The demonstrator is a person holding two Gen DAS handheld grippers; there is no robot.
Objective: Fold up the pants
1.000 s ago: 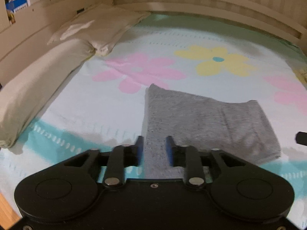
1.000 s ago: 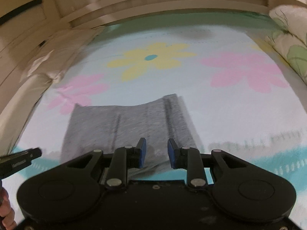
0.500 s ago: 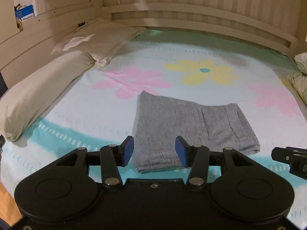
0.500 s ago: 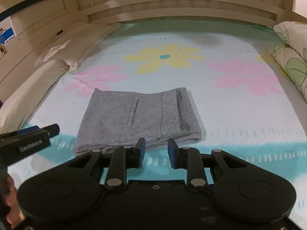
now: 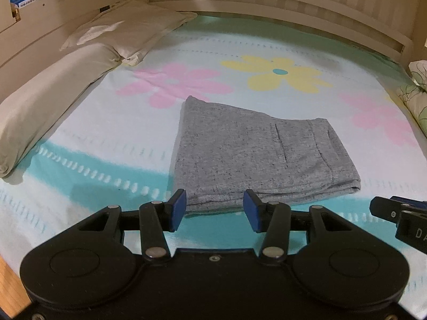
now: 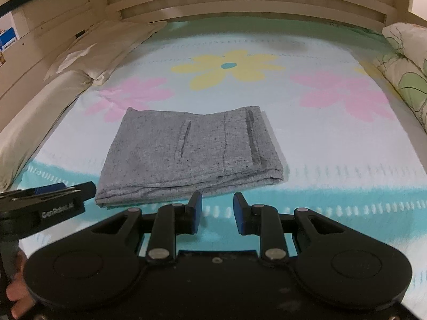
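Observation:
The grey pants lie folded into a flat rectangle on the flowered bed sheet; they also show in the right wrist view. My left gripper is open and empty, just in front of the pants' near edge. My right gripper is open and empty, its fingers a smaller gap apart, just short of the pants' near edge. Each gripper shows at the edge of the other's view.
Cream pillows lie along the left side of the bed. A floral pillow lies at the right. A wooden headboard runs across the back. The bed's near left edge drops to a wood floor.
Both grippers have pulled back and up from the pants. The left gripper's fingers have opened wider. The pants lie still, folded.

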